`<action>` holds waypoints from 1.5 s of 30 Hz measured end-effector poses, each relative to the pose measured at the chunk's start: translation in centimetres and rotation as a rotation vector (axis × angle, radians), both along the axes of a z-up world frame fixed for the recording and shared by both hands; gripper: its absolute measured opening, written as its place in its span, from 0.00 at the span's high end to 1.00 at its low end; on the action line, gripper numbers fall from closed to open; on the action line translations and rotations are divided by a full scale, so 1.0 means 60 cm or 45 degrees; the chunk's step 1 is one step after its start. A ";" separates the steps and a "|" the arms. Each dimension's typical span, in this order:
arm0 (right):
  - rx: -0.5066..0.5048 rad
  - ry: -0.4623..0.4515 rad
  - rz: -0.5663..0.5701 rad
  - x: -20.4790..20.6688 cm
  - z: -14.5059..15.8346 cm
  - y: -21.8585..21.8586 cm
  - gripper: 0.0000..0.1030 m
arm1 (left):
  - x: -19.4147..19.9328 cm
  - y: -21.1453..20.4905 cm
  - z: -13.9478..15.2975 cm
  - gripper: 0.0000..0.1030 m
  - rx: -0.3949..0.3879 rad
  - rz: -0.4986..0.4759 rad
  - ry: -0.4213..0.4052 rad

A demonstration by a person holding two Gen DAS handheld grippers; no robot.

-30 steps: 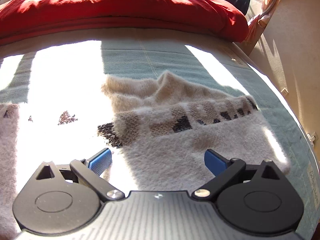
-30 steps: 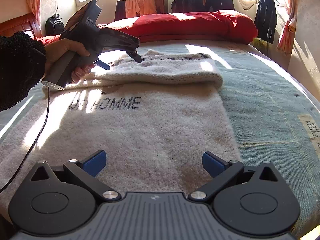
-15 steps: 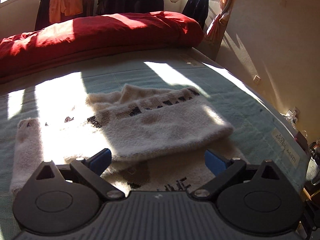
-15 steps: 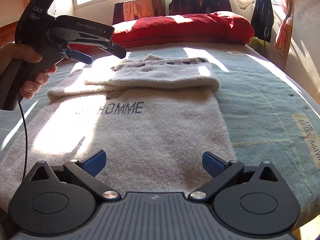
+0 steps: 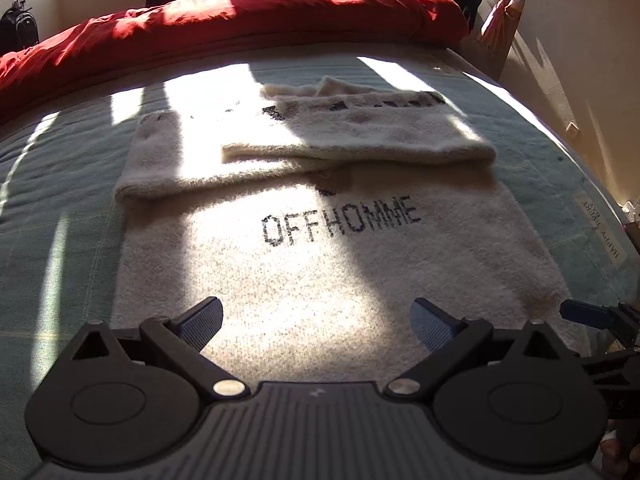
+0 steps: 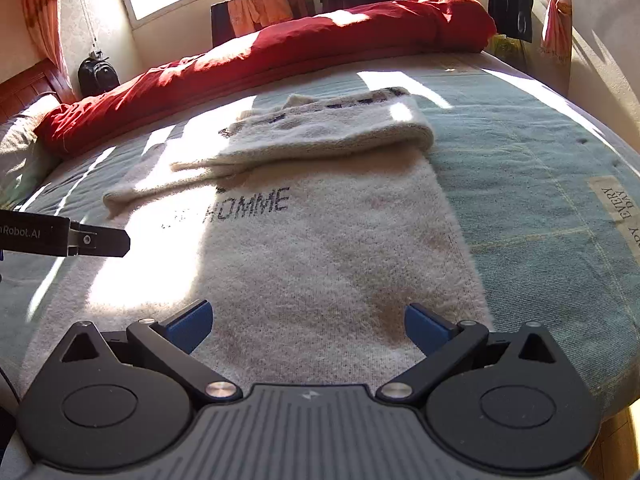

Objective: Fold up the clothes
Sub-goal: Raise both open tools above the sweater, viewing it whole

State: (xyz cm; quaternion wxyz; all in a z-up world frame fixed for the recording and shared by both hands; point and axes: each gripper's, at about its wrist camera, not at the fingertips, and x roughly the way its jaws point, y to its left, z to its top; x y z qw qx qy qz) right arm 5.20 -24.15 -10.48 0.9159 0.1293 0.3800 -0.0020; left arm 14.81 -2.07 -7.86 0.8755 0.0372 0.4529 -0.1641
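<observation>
Lying lengthwise, sweater (image 5: 320, 264) points toward duvet (image 5: 224, 20).

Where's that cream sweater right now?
In both views the sweater lies flat mid-bed on the blue-green bedcover, sleeves folded across its far end, short of the red duvet.

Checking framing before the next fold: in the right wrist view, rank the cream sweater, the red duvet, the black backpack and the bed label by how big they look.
1. cream sweater, though nearness inflates it
2. red duvet
3. bed label and black backpack look alike; unranked
</observation>
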 end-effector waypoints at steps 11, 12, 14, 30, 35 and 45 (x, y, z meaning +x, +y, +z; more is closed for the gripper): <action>0.046 0.091 -0.047 -0.002 -0.031 -0.010 0.00 | -0.033 0.015 -0.087 0.02 -0.004 0.070 0.140; 0.054 0.100 -0.049 -0.001 -0.036 -0.011 0.00 | -0.032 0.013 -0.087 0.02 -0.001 0.074 0.141; 0.058 0.107 -0.047 0.001 -0.043 -0.012 0.00 | -0.031 0.010 -0.088 0.01 0.004 0.085 0.144; 0.071 0.104 -0.026 0.010 -0.056 -0.017 0.00 | -0.027 -0.012 -0.090 0.01 0.082 0.092 0.079; 0.071 0.124 -0.040 0.008 -0.049 -0.018 0.00 | -0.047 0.003 -0.082 0.01 0.071 0.073 0.079; 0.050 0.092 -0.040 -0.016 -0.003 -0.002 0.00 | -0.061 0.005 -0.084 0.01 0.047 0.056 0.066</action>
